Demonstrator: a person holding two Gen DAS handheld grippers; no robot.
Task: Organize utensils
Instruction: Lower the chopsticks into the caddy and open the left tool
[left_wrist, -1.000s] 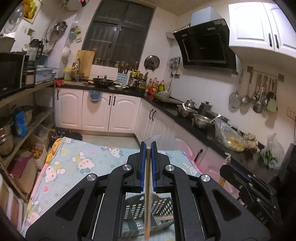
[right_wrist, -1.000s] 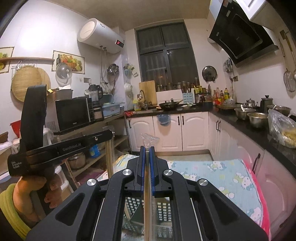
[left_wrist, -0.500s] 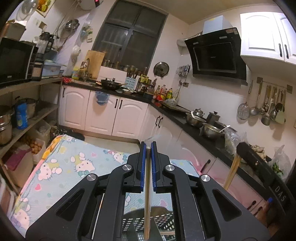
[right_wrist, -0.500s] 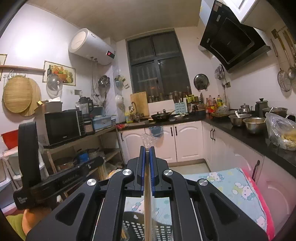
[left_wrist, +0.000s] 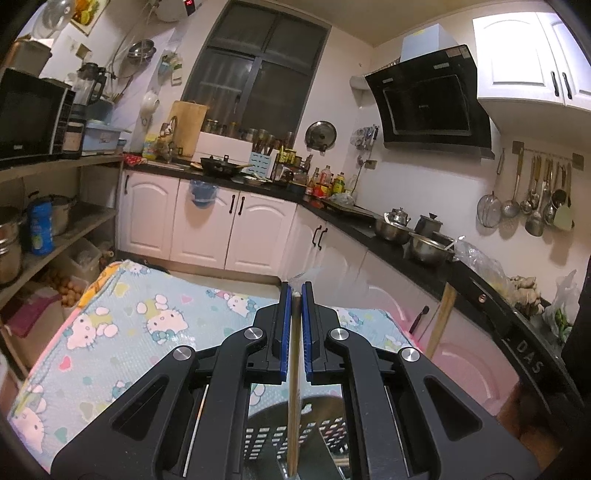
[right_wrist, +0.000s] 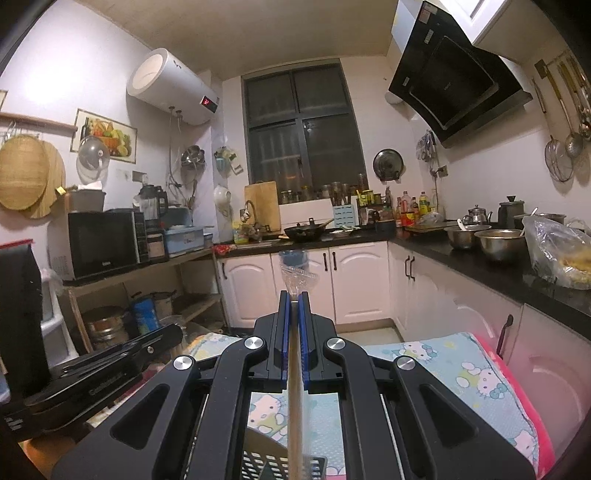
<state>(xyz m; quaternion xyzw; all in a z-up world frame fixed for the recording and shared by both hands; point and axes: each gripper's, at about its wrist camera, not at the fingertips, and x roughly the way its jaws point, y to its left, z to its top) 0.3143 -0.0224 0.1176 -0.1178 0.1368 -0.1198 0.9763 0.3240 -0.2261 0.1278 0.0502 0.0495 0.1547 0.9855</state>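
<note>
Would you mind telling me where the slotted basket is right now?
The basket sits low at the bottom centre of both wrist views, on the cartoon-print cloth, directly beneath the chopstick pinched in the left claw.

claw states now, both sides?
Left claw: shut on a wooden chopstick.
Right claw: shut on a plastic-wrapped wooden chopstick.
</note>
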